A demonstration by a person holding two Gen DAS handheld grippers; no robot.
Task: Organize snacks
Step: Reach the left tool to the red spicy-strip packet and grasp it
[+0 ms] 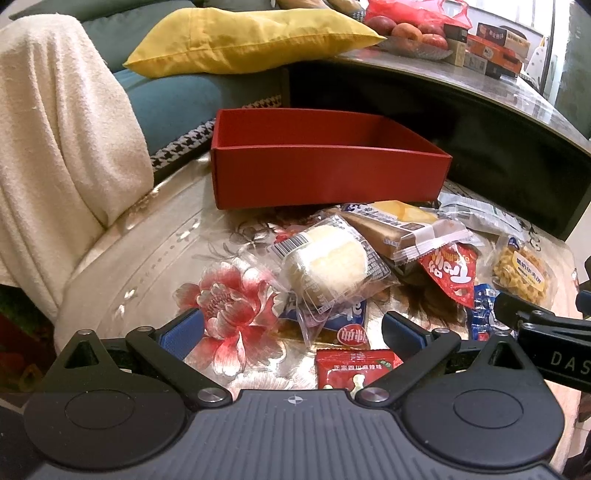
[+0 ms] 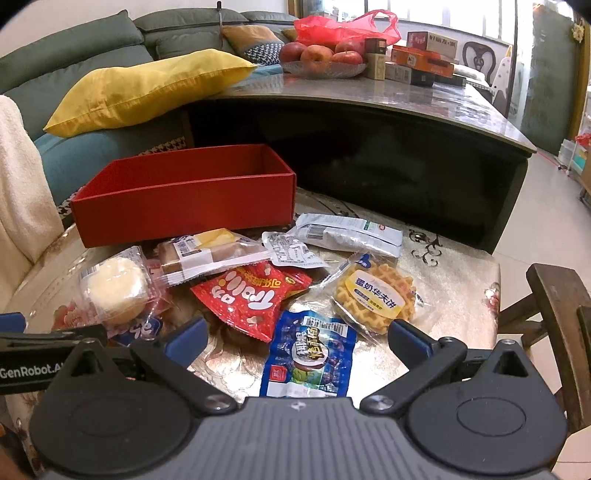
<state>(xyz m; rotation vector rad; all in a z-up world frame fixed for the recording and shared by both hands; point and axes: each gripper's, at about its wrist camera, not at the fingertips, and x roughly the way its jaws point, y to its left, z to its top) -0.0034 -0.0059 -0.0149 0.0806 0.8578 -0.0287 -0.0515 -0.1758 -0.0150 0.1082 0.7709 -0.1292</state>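
Lighting: bright daylight from windows (image 2: 443,22) at upper right of the right wrist view, blown out to white. Glare: sheen on the grey tabletop (image 2: 369,92) and on the clear snack wrappers (image 1: 332,266). Shadows: soft; table underside (image 2: 369,166) deep black, no detail. Focus: near and middle ground sharp, far boxes (image 1: 491,44) slightly soft. Distortion: strong fisheye bowing, dark vignette at the corners of both views.
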